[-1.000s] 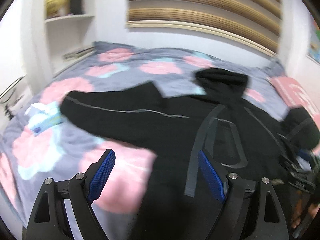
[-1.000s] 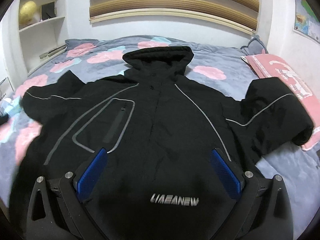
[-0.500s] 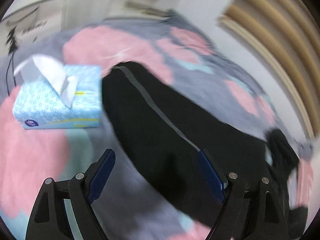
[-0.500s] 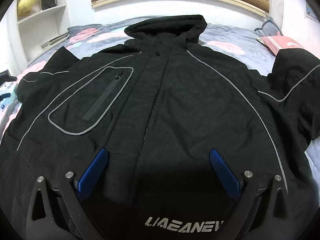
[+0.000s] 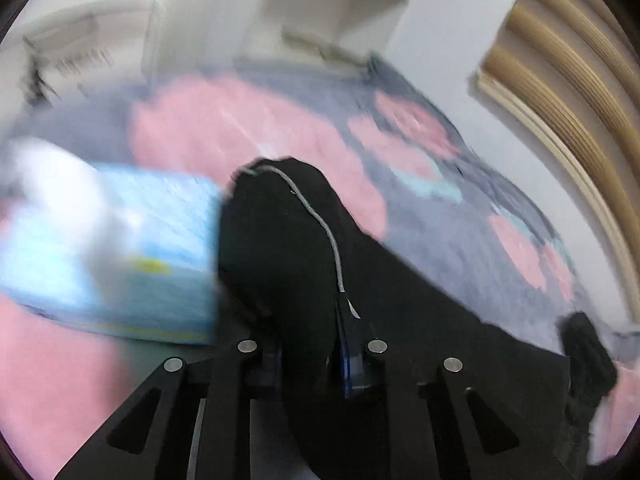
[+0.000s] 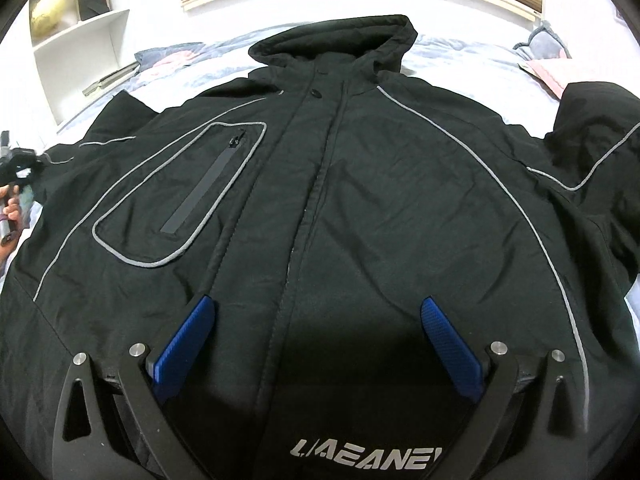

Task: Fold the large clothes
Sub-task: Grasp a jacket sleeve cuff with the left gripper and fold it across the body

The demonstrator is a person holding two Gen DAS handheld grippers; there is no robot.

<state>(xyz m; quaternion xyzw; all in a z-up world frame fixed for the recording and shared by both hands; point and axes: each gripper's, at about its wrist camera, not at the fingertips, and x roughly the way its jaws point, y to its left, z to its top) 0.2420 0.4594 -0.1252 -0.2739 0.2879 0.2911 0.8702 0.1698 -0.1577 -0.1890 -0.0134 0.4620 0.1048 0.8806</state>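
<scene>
A large black hooded jacket (image 6: 340,208) with grey piping lies face up and spread on the bed. My right gripper (image 6: 316,320) is open, low over the jacket's front near the hem lettering, and holds nothing. My left gripper (image 5: 310,360) is shut on the jacket's left sleeve (image 5: 288,248) near the cuff; the black cloth fills the space between the pads. The left gripper also shows at the far left edge of the right wrist view (image 6: 18,164), at the sleeve's end. The left wrist view is motion-blurred.
A light blue tissue box (image 5: 108,252) sits on the floral bedspread (image 5: 248,140) right beside the sleeve cuff. A pink pillow (image 6: 548,74) lies at the far right. White shelves (image 6: 76,36) stand at the left, a slatted headboard behind.
My left gripper swung to the sleeve cuff by the tissue box and closed on it. My right gripper lowered closer to the jacket's front, still open.
</scene>
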